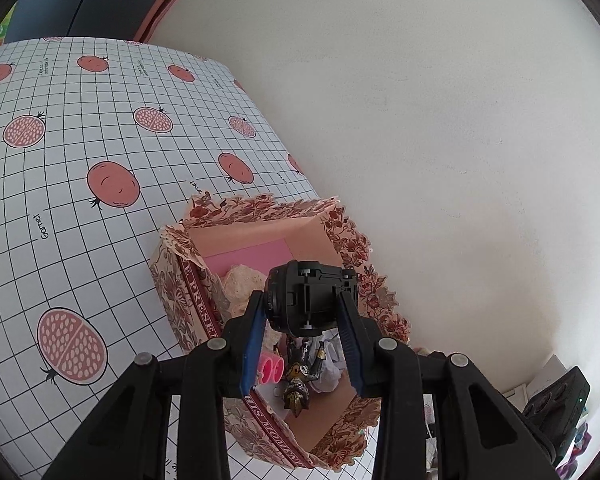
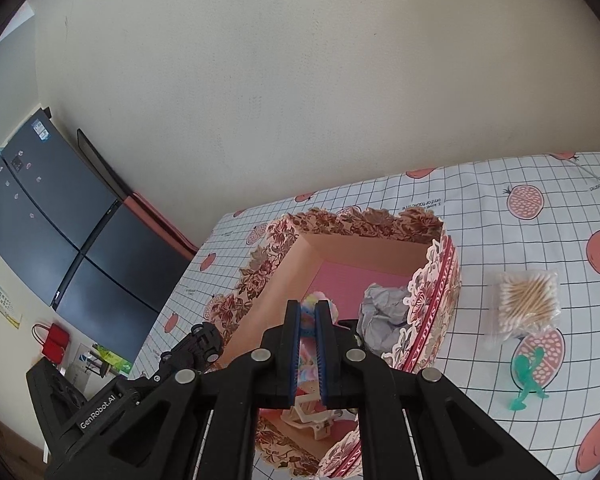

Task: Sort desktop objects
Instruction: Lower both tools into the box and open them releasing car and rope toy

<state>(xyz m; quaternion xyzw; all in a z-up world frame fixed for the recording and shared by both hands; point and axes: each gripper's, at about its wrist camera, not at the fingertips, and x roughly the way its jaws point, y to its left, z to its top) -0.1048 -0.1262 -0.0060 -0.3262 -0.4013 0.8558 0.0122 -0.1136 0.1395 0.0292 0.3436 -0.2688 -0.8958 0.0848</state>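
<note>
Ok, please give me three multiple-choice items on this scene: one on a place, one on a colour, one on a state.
1. Where is the green figure?
A in the box
B on the table beside the box
C in a gripper

2. What colour is the car in the left gripper?
A red
B black
C white

3. The right gripper is:
A wide open
B shut on nothing
C shut on a pastel item

Answers: 1 B, it is on the table, outside the box; 2 B, its body is black; 3 C, the pads press the item.
</note>
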